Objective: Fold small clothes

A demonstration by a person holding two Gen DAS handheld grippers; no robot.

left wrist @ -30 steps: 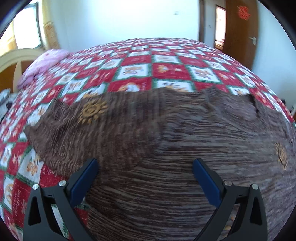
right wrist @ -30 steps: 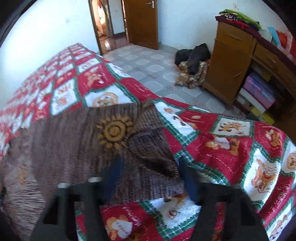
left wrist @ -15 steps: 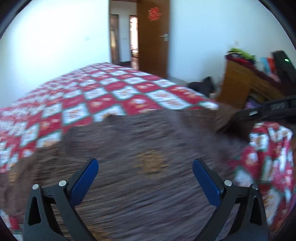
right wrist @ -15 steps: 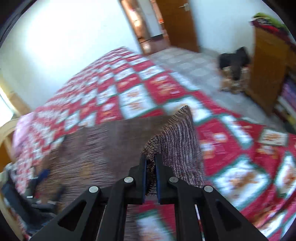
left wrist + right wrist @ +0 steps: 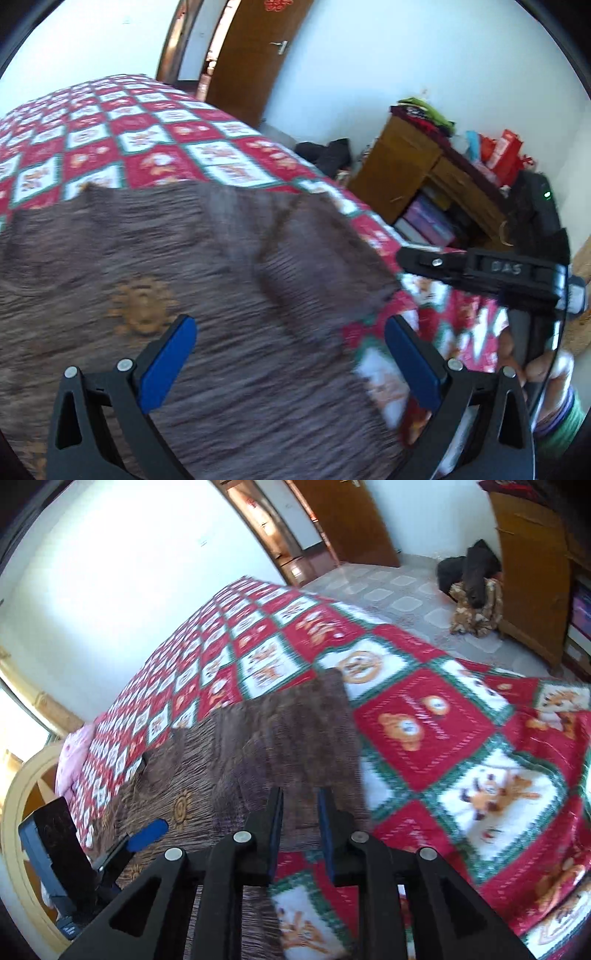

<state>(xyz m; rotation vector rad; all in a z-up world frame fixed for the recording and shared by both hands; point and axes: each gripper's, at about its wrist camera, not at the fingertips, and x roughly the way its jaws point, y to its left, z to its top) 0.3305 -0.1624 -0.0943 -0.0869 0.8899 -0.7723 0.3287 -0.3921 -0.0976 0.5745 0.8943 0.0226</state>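
Across the red patchwork quilt (image 5: 424,716) lies the brown knit garment (image 5: 207,258), one corner flap folded over onto itself; its near edge is cut off by both views. Over it the left gripper (image 5: 288,354) hangs with jaws spread wide. At its corner the right gripper (image 5: 300,812) shows a narrow gap, seemingly pinching nothing, though blur obscures this.

Brown ribbed knit garment (image 5: 229,258) lies on printed cloth bedspread (image 5: 443,716).
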